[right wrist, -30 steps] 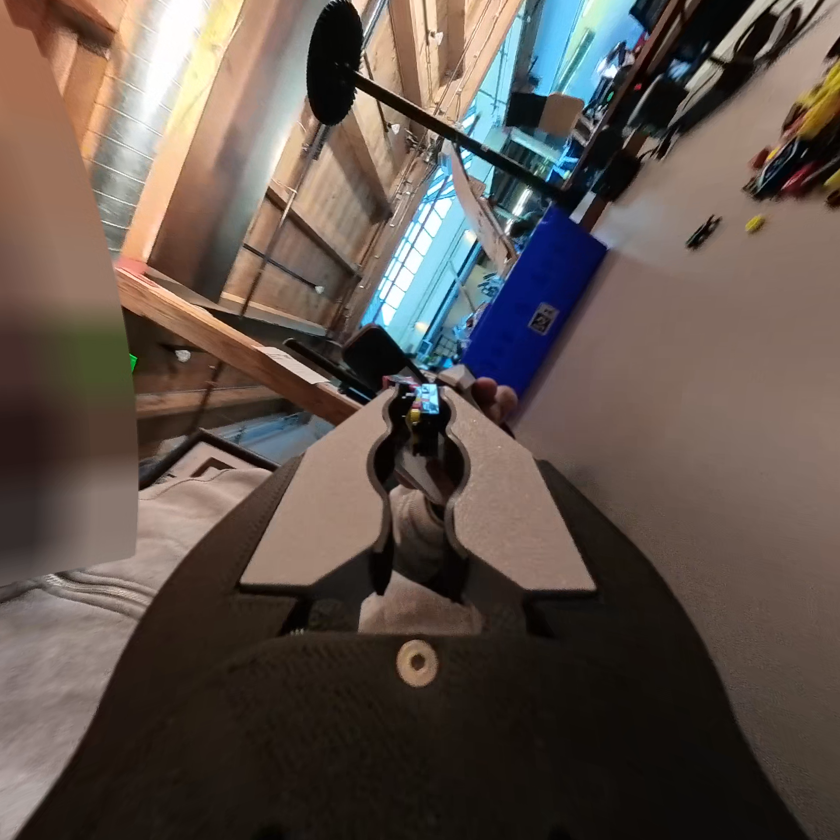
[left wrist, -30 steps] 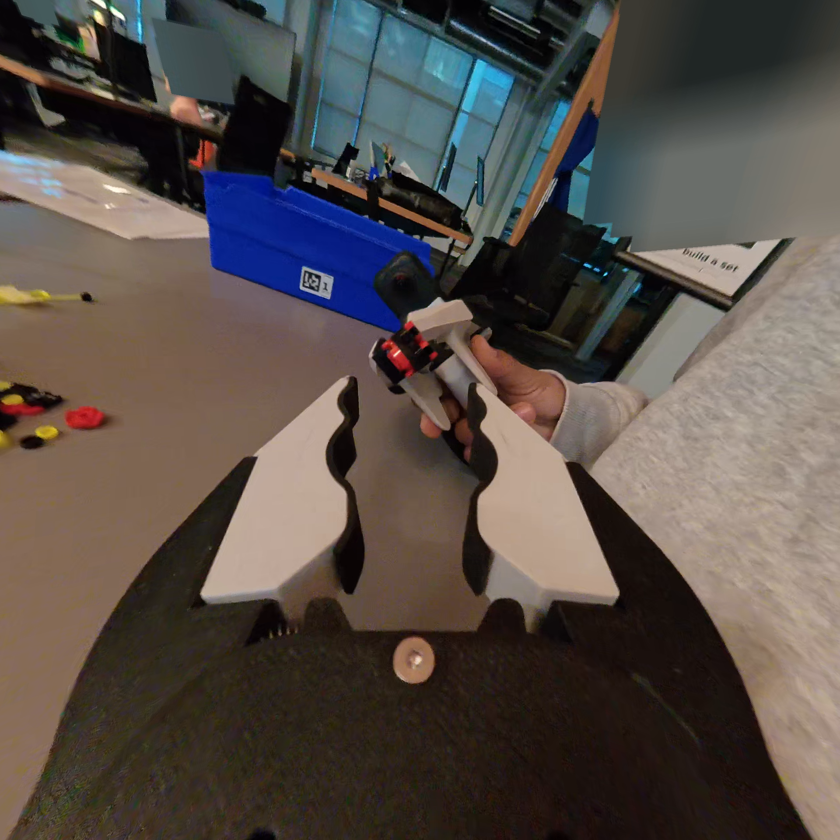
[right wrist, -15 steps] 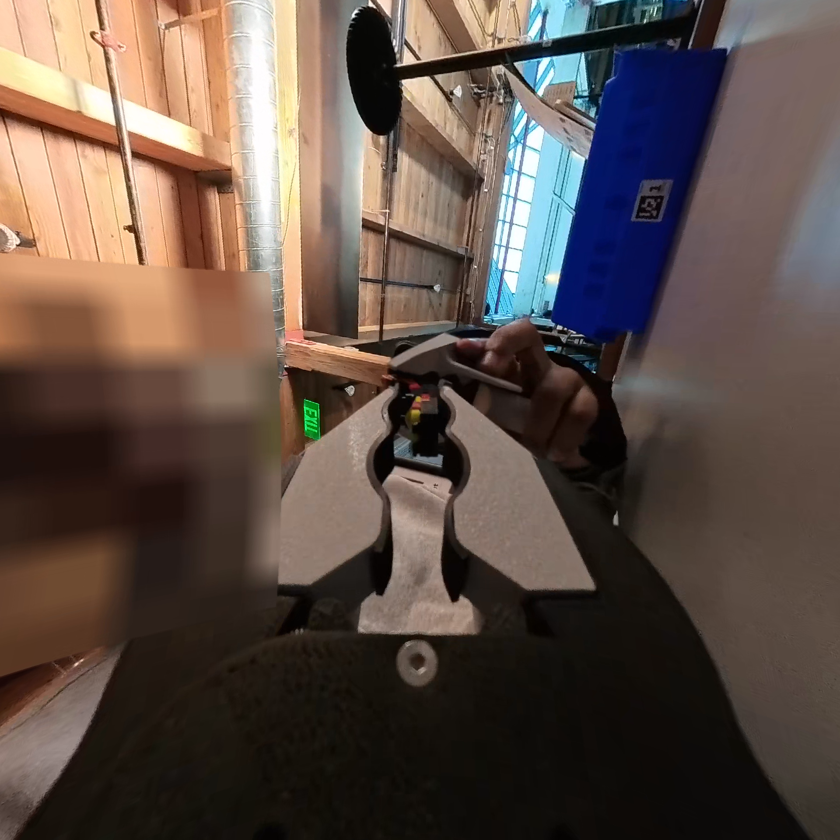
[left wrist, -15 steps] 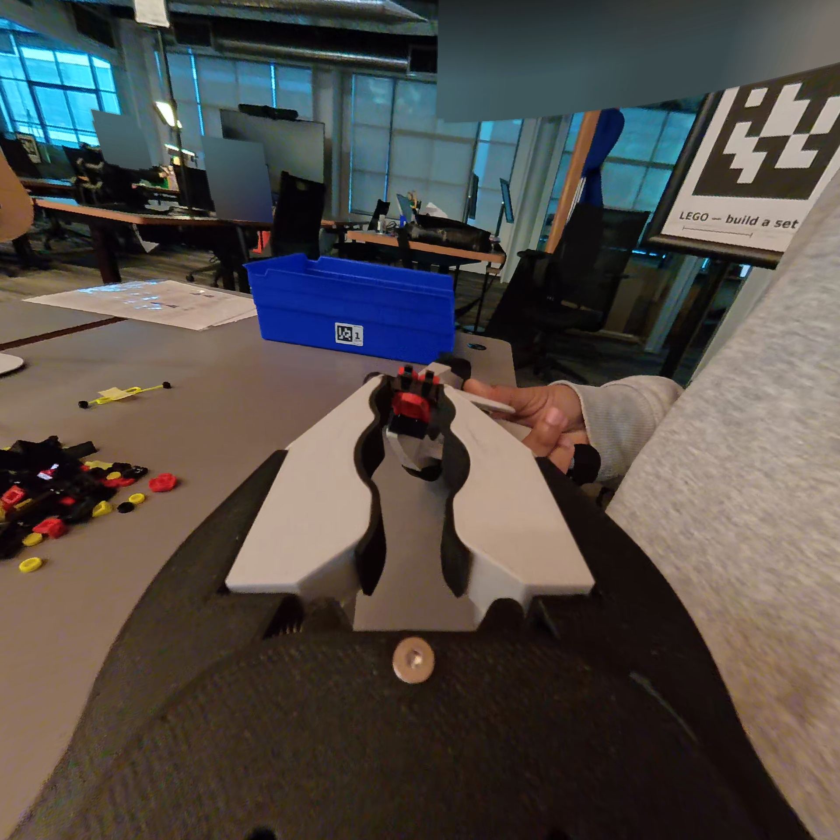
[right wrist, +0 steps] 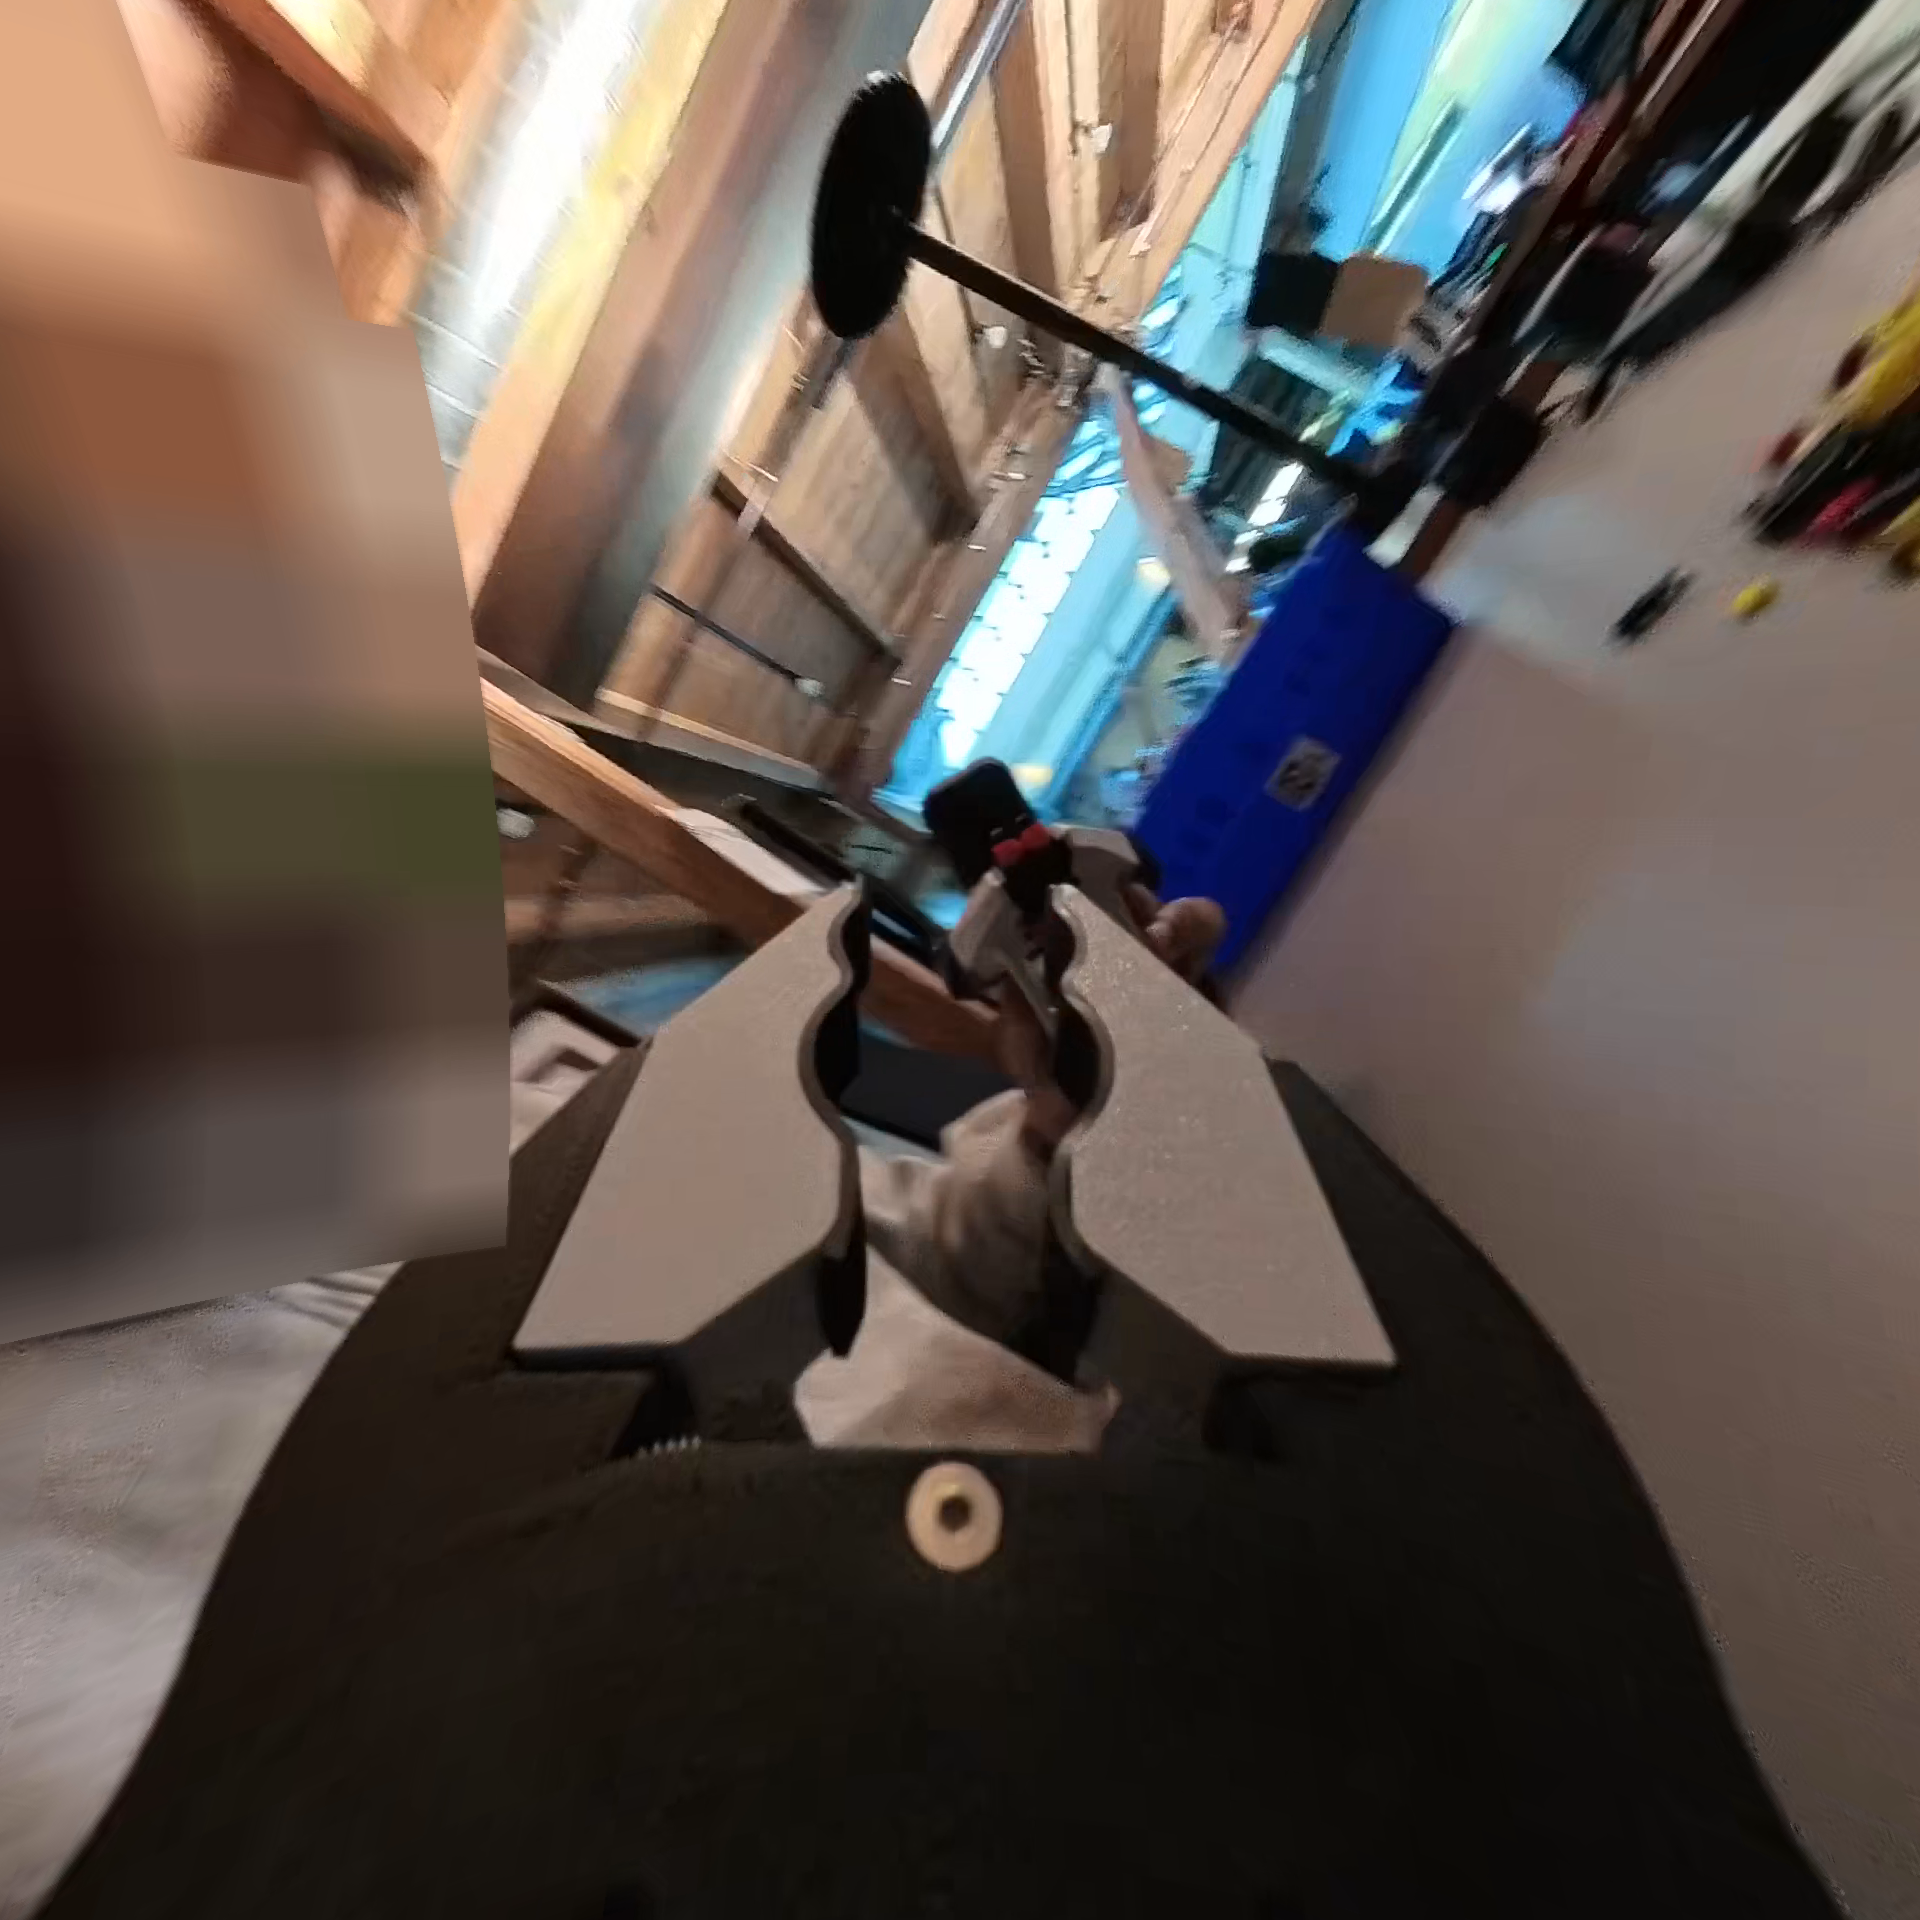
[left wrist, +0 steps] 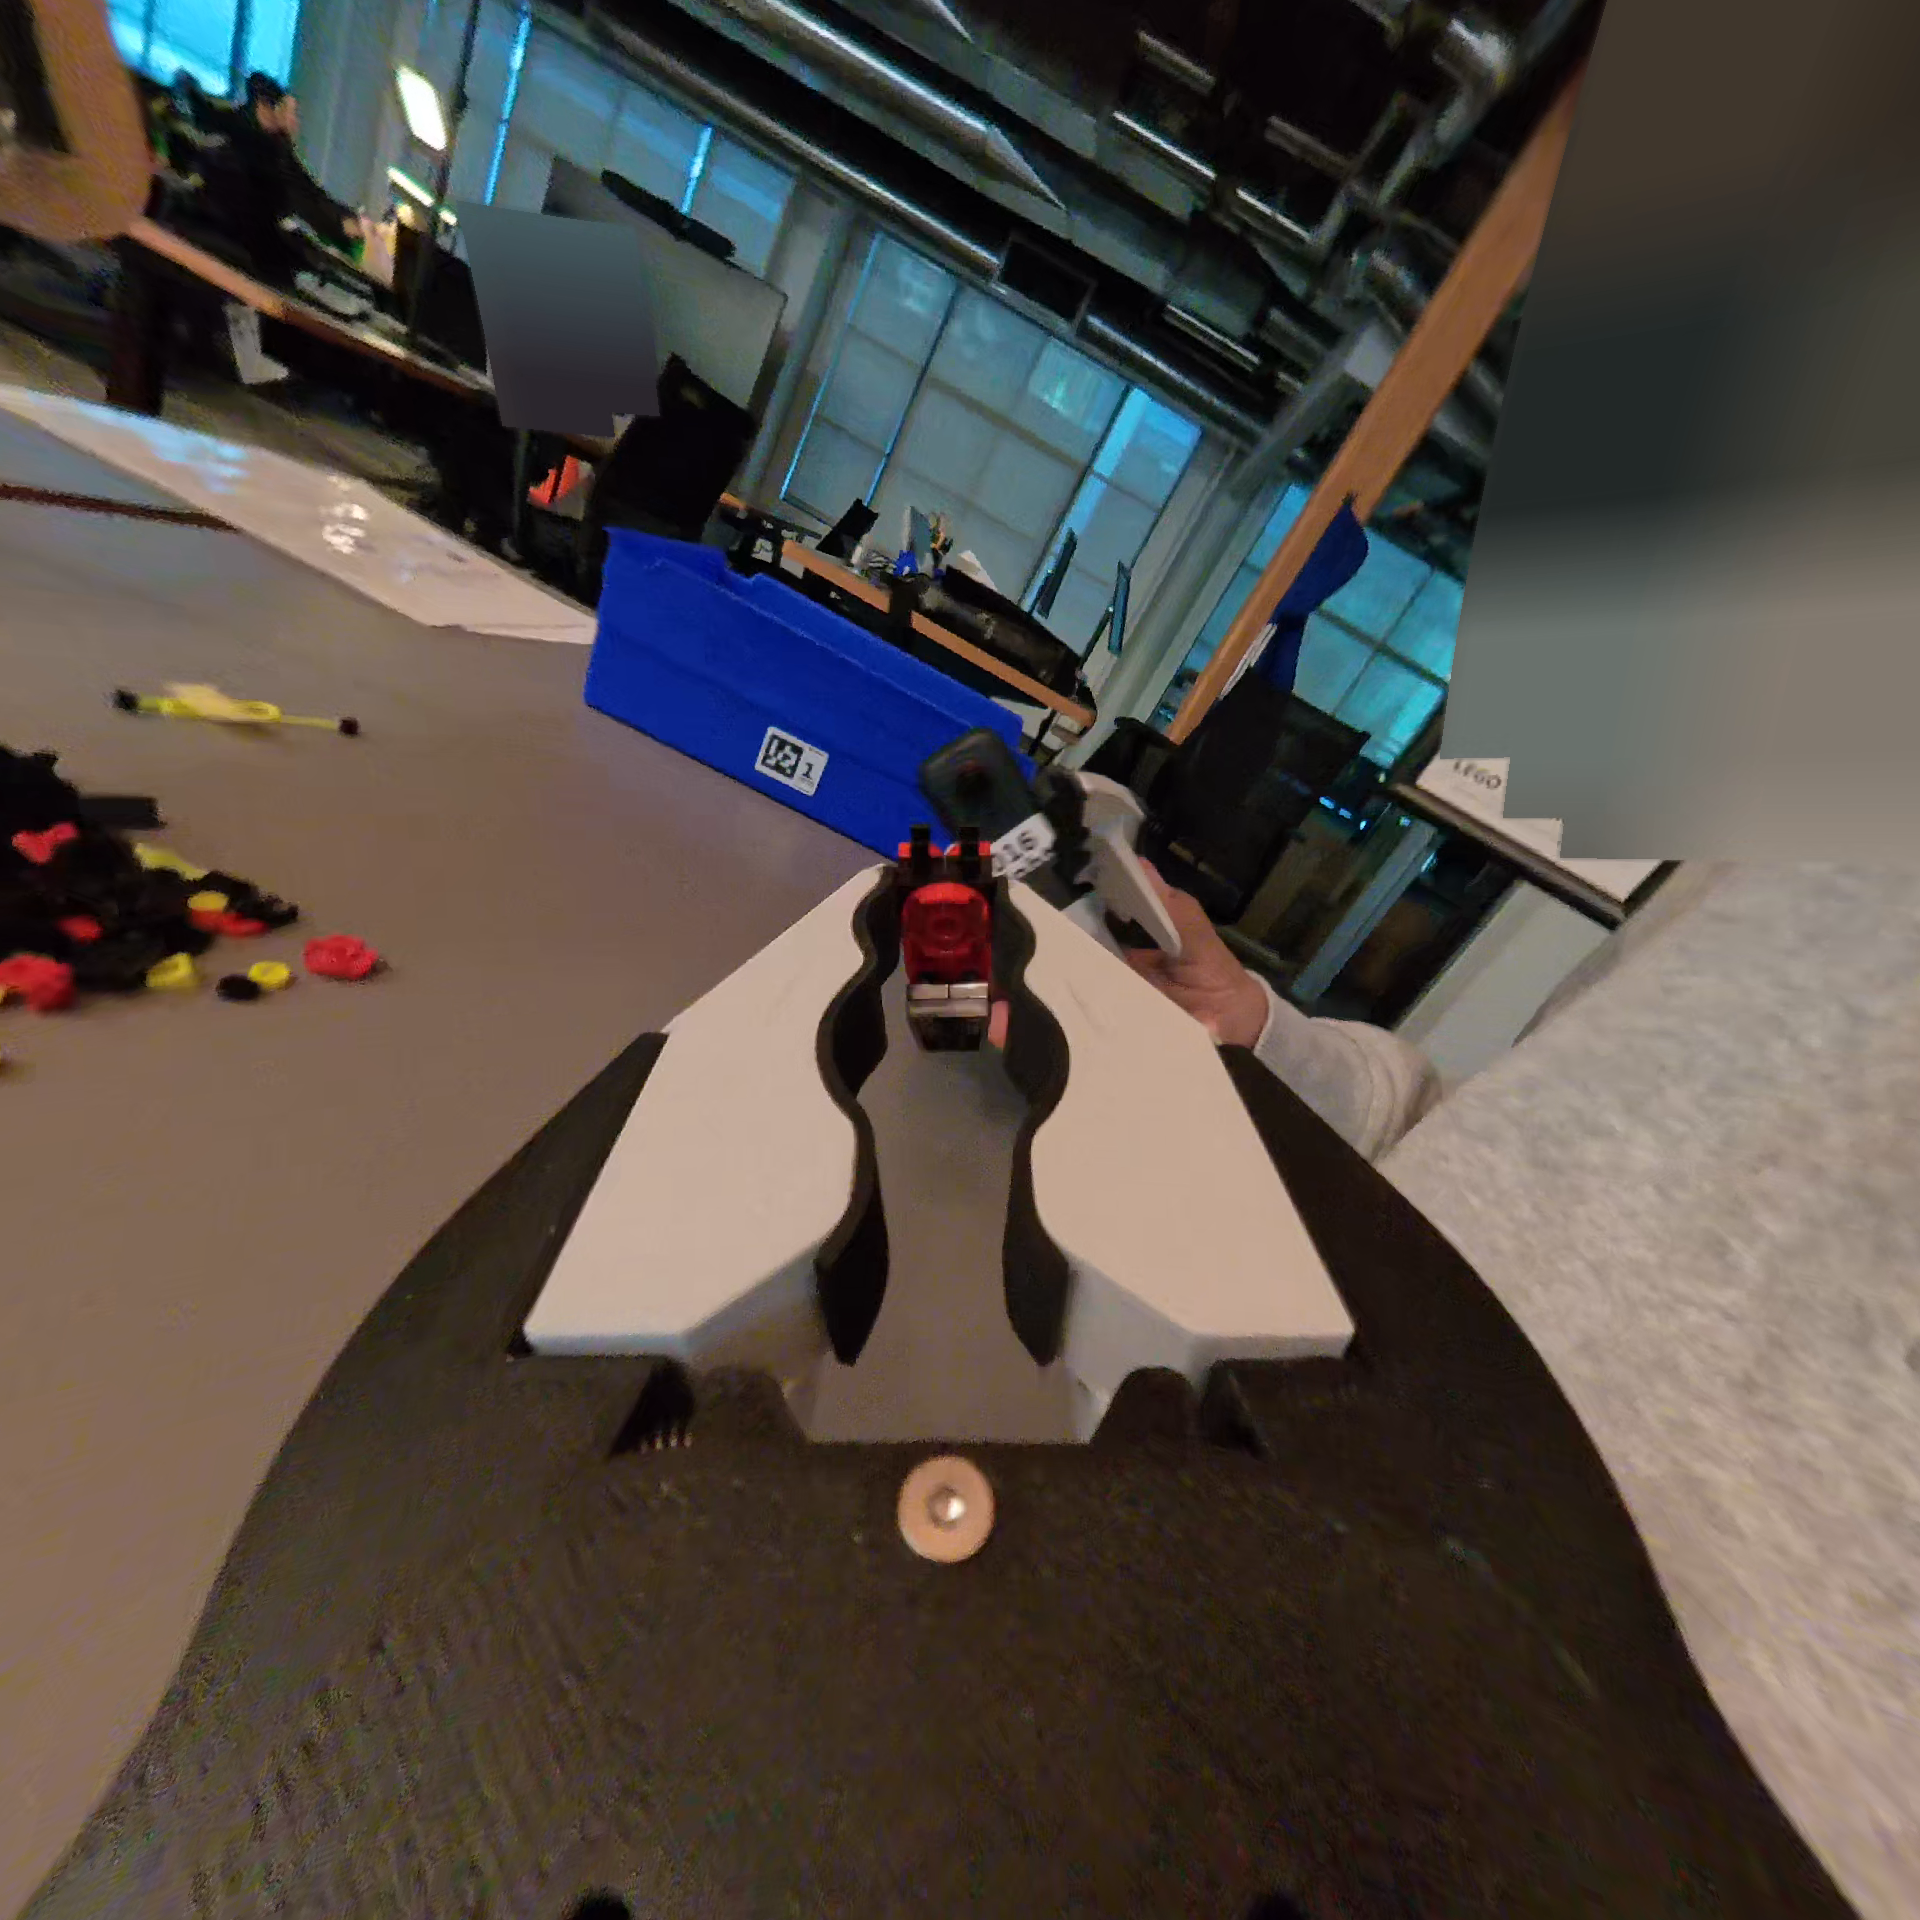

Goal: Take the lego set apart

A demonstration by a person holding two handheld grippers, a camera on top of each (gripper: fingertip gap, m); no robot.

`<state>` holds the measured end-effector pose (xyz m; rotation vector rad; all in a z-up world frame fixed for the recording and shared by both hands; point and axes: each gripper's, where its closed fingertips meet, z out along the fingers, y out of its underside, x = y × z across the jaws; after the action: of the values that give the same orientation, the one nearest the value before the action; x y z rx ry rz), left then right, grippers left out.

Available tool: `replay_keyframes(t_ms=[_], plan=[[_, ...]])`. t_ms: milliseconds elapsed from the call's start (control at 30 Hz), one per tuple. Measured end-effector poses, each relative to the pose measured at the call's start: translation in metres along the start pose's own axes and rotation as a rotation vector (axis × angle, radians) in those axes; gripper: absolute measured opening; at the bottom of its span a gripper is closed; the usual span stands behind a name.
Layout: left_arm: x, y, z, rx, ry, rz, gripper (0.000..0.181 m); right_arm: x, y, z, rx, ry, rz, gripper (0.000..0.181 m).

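Note:
My left gripper [left wrist: 943, 914] is shut on a small red and black lego assembly [left wrist: 940, 940], held above the grey table [left wrist: 468, 1039]. My right gripper [right wrist: 961, 925] is open and empty, with a clear gap between its fingers. It shows in the left wrist view [left wrist: 1117, 883] just behind and right of the lego, held by a hand. In the right wrist view the left gripper [right wrist: 1003, 935] sits just beyond my right fingertips with the lego [right wrist: 1023, 850] at its tip.
A pile of loose red, yellow and black pieces [left wrist: 114, 914] lies on the table at the left. A blue bin [left wrist: 727, 686] stands at the back, a yellow and black axle piece [left wrist: 234, 710] and a paper sheet [left wrist: 312, 520] farther left. A grey sleeve [left wrist: 1714, 1299] fills the right.
One second ago the right gripper held the lego and the left was open. The left then shut on it. Now the right has opened and pulled off.

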<state>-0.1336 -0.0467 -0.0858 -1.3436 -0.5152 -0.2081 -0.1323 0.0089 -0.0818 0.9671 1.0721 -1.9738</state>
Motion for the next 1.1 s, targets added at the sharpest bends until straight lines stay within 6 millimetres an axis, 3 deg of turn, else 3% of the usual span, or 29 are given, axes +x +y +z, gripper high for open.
replay_keyframes(t_ms=[33, 200, 333, 733, 833, 967, 1100], plan=[[-0.006, -0.001, -0.002, 0.007, -0.013, -0.031, 0.015, 0.002, 0.000, 0.000, -0.008, 0.053, -0.090, 0.029], [-0.016, -0.004, -0.006, 0.033, 0.020, -0.178, 0.015, 0.015, 0.011, 0.005, -0.118, 0.282, -0.518, 0.027], [-0.010, -0.002, -0.005, 0.035, 0.085, -0.230, 0.015, 0.022, 0.029, 0.014, -0.225, 0.339, -0.693, 0.030], [0.013, 0.005, 0.000, -0.006, 0.204, -0.223, 0.015, 0.022, 0.053, 0.023, -0.305, 0.253, -0.541, 0.030], [0.016, 0.004, 0.000, -0.006, 0.224, -0.227, 0.015, 0.019, 0.057, 0.025, -0.312, 0.236, -0.558, 0.014], [0.017, 0.004, -0.001, -0.001, 0.230, -0.234, 0.015, 0.018, 0.059, 0.025, -0.321, 0.243, -0.586, 0.014], [0.016, 0.009, 0.002, -0.025, 0.226, -0.279, 0.047, 0.014, 0.052, 0.025, -0.298, 0.275, -0.705, 0.014]])
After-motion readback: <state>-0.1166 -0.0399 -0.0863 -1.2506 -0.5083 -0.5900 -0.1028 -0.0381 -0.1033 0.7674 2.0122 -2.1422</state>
